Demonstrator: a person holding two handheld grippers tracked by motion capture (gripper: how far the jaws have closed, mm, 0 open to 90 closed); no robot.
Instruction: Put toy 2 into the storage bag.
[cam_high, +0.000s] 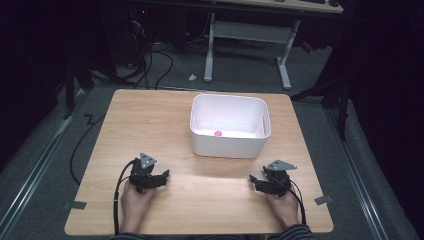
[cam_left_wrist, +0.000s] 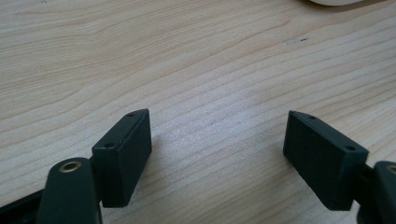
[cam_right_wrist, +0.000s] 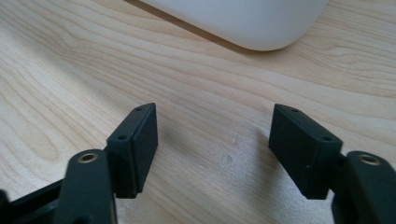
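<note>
Lab, floor cables (cam_high: 150, 70), desk frame (cam_high: 247, 40), floor rails (cam_high: 35, 165)

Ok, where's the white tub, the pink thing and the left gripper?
tub (cam_high: 227, 144), high view, on its near outer wall.
pink thing (cam_high: 218, 133), high view, on its middle, inside the tub.
left gripper (cam_left_wrist: 217, 137), left gripper view, midway between its open fingertips.

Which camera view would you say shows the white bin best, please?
The high view: the whole white bin shows, open top with a small pink thing inside. The right gripper view catches a rounded corner, the left gripper view a sliver.
</note>
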